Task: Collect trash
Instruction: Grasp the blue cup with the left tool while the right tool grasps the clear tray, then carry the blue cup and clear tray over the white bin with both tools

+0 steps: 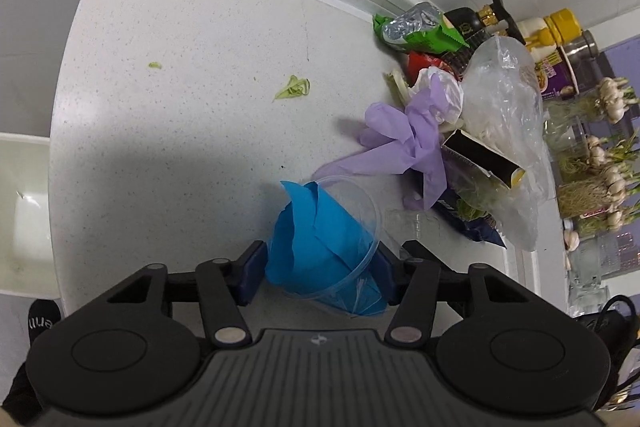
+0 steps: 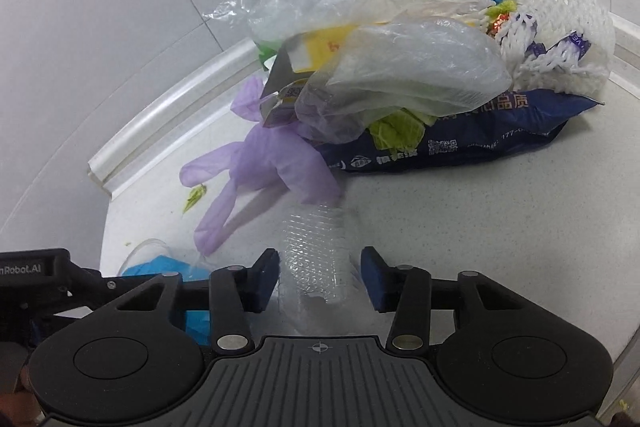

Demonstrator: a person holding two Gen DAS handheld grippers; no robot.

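I am pinching the clear plastic cup stuffed with blue paper [image 1: 324, 247] in my left gripper [image 1: 320, 267] jaws, straddling, half-open and not yet gripping, the ribbed clear plastic bottle [image 2: 314, 255] with my right gripper [image 2: 320, 279], while the heap of trash [image 2: 380, 75] is waiting on the speckled white table [image 2: 460, 227].

Both wrist cameras looked steeply down along their fingers, close above the table [image 1: 168, 39]. The left view faced the purple glove [image 1: 404, 139] from one side, the right view [image 2: 264, 163] from another; both shared it.
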